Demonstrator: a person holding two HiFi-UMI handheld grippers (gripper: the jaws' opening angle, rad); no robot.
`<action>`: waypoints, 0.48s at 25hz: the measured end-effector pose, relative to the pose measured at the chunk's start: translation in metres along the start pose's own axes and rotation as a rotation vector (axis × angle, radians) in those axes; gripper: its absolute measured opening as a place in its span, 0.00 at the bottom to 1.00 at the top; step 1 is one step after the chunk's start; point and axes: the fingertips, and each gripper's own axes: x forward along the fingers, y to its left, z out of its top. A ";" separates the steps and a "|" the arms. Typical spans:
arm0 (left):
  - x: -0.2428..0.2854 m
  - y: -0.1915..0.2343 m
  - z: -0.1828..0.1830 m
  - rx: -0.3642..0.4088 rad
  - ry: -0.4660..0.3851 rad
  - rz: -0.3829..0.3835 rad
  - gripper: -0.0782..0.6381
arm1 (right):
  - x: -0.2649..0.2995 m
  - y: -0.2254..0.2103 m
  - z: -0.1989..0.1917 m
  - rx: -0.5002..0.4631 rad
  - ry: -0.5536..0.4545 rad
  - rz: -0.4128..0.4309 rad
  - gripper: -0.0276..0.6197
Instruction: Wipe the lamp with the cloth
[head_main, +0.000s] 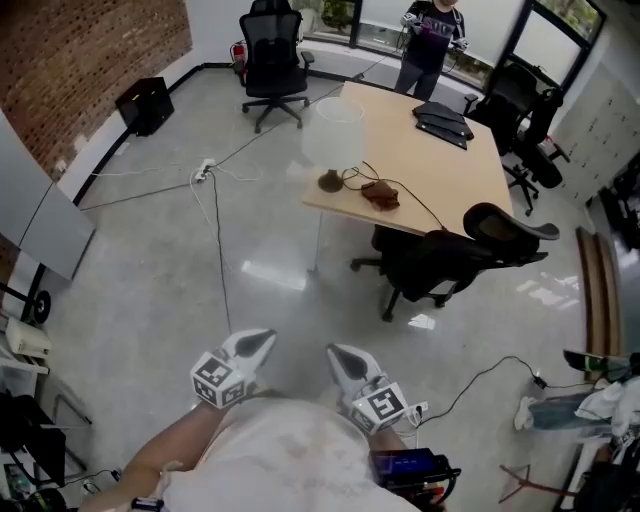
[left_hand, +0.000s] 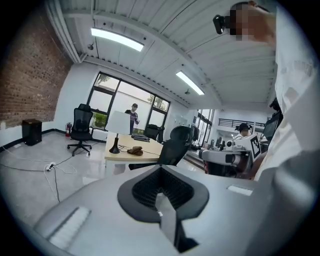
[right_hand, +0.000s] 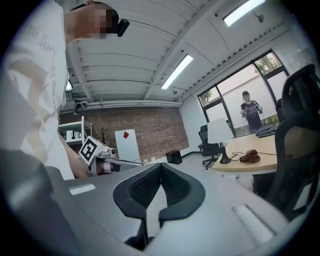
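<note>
Plainly, the lamp (head_main: 333, 132) stands upright at the near corner of the surface (head_main: 455, 165), a white shade over a dark foot. The brown cloth (head_main: 381, 194) lies bunched just beside that foot, and a dark cord (head_main: 420, 207) runs past it across the wood. A black chair (head_main: 450, 258) is pushed in at the near edge, to the right of the cloth. All this is well apart from the grippers. The left gripper (head_main: 258, 345) and the right gripper (head_main: 340, 356) are held close to the body over bare floor (head_main: 150, 260), pointing roughly level toward the surface, each with its jaws pressed together and nothing between them. By my reading the wiping has not begun, and the step in hand is to get to the cloth. To do it well, walk up on the open side left of the chair, minding the cable (head_main: 216, 230) on the floor, and spread one gripper's jaws before it comes down. Take the cloth at a raised fold rather than flat, so the pads catch fabric and not the cord beside it. The shade looks light and likely to tip, so the free gripper might steady the foot while the cloth goes over the shade in gentle strokes.
</note>
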 end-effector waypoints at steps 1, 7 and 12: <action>0.001 0.004 0.002 0.004 -0.001 -0.011 0.11 | 0.004 0.000 -0.002 0.002 0.002 -0.010 0.06; -0.002 0.032 0.011 0.019 0.001 -0.065 0.11 | 0.037 0.005 -0.004 0.011 -0.002 -0.061 0.06; -0.018 0.060 0.014 0.009 0.002 -0.083 0.11 | 0.062 0.019 -0.007 0.035 -0.008 -0.096 0.06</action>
